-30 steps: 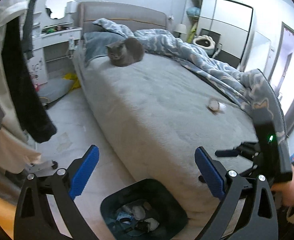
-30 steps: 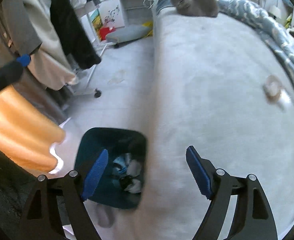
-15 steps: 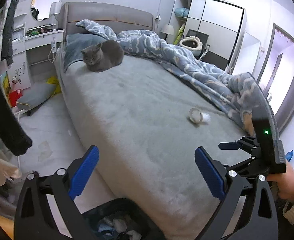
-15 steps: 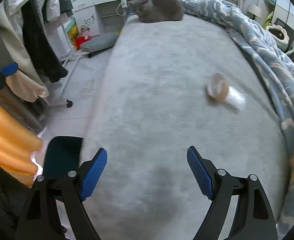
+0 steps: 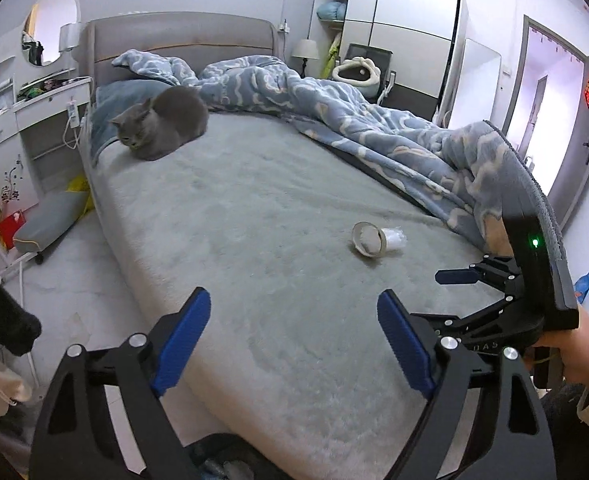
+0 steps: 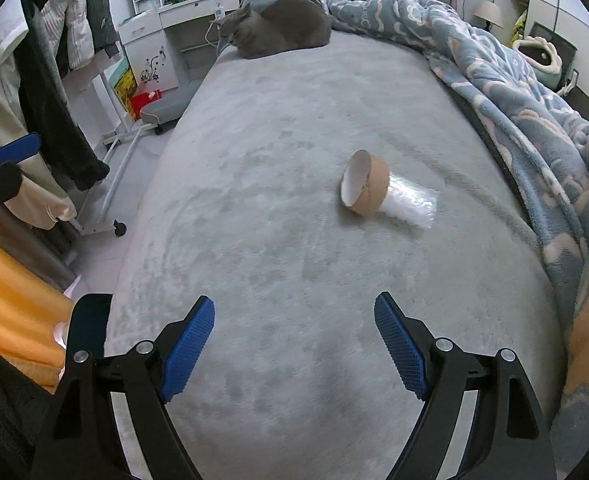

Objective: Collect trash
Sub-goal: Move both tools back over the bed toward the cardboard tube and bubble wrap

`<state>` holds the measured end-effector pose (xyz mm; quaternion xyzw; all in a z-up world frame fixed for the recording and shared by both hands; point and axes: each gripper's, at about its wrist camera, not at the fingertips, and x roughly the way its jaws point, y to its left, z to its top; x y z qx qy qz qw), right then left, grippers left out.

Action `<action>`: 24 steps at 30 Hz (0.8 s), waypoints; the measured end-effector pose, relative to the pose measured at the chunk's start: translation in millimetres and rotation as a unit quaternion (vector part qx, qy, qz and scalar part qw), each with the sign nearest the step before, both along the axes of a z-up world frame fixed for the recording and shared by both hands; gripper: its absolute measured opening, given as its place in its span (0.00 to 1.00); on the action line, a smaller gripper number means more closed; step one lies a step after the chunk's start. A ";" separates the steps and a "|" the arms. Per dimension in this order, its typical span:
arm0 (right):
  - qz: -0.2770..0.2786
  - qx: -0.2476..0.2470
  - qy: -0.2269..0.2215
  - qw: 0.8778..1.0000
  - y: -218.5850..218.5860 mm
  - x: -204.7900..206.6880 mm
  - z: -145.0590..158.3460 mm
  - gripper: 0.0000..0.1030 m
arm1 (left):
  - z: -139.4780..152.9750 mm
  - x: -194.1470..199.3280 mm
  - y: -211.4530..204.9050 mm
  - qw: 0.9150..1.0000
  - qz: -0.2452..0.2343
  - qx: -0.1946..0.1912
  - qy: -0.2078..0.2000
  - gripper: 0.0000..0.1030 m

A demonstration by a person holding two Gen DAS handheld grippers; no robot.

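Both grippers had travelled from over the dark bin (image 5: pixel 222 460) at the bedside to above the grey bed (image 5: pixel 254 216), and only the bin's rim remained at the bottom of the left wrist view. The left gripper (image 5: pixel 294 340) hung over the mattress edge, its jaws closing yet wide apart with nothing between them. The right gripper (image 6: pixel 294 340) stood wide as well, empty, over bare bedcover. Open cover lay all round the paper cup (image 6: pixel 364 188), with the rumpled blue blanket (image 6: pixel 514 92) bounding it on the right and the grey cat (image 6: pixel 282 28) well apart near the headboard.

Only the left view showed the right gripper from outside, in a hand (image 5: pixel 574 352) at the right edge, with the wardrobe (image 5: pixel 398 36) and door behind; only the right view showed the hanging clothes (image 6: pixel 54 60).

The cup lay on its side mid-bed, brown outside, white inside, mouth towards the camera, with crinkled clear plastic (image 6: pixel 410 204) at its far end.
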<state>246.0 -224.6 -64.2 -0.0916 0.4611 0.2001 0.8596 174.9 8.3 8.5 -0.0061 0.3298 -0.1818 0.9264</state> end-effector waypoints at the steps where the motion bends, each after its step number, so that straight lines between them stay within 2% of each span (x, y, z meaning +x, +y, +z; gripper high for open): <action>1: -0.002 0.001 -0.001 1.000 -2.7 1.7 -0.5 0.81 | -0.5 2.3 -2.1 1.000 -0.002 0.000 0.000 0.85; 7: -0.005 0.021 -0.021 1.000 -16.6 12.9 3.8 0.81 | -6.4 27.4 -25.0 1.000 -0.021 -0.003 0.010 0.74; 10: -0.013 0.028 -0.024 0.999 -24.8 23.3 2.6 0.75 | -10.7 39.2 -35.9 0.999 -0.028 -0.015 0.022 0.71; 12: -0.022 0.032 -0.017 0.999 -29.9 29.8 0.2 0.67 | -12.3 45.1 -43.6 0.999 -0.033 -0.019 0.024 0.70; 17: -0.031 0.039 -0.012 0.999 -39.8 41.5 -5.5 0.62 | -22.5 60.7 -63.7 0.998 -0.047 -0.014 0.032 0.64; 19: -0.038 0.046 -0.008 0.998 -46.6 46.7 -10.5 0.58 | -29.8 69.4 -71.4 0.998 -0.051 -0.016 0.044 0.57; 24: -0.054 0.062 -0.002 0.997 -60.0 58.7 -17.8 0.50 | -42.1 84.0 -86.6 0.996 -0.060 -0.013 0.057 0.54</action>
